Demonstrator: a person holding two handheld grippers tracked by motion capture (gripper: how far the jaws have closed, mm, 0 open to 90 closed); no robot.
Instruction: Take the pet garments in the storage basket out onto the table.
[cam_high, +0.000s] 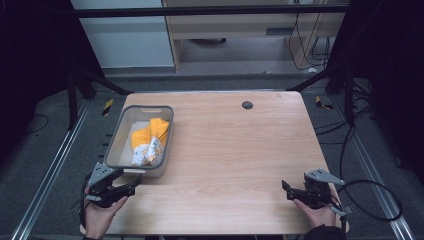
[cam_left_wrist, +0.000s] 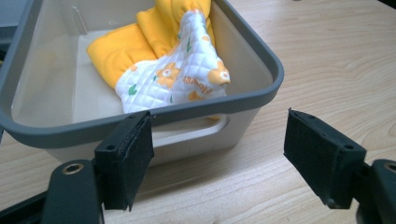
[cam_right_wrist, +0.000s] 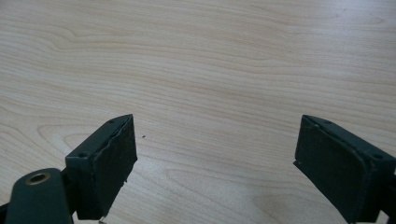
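Both grippers rested wide open and empty over the near edge of the table: the left gripper (cam_high: 134, 188) at the near-left corner, held in the person's left hand (cam_high: 100, 217), and the right gripper (cam_high: 286, 190) at the near-right corner, held in the right hand (cam_high: 317, 215). In the left gripper view, the left gripper (cam_left_wrist: 219, 154) had its jaws spread far apart with nothing between them, pointed at the near wall of the bin. In the right gripper view, the right gripper (cam_right_wrist: 215, 163) showed the same wide spread, with bare wood under it.

Largest of the things was the light wooden table (cam_high: 235, 150), its grain running across. A small dark round spot (cam_high: 247, 105) sat near its far edge.

On the left half of the table stood a grey plastic bin (cam_high: 116, 135), rectangular with a darker rim and a handle slot in its near wall, just beyond the left gripper.

Inside the bin lay a bunched cloth (cam_high: 149, 142), yellow on one side and quilted white with orange flower prints on the other, heaped toward the bin's right wall (cam_left_wrist: 182, 74).
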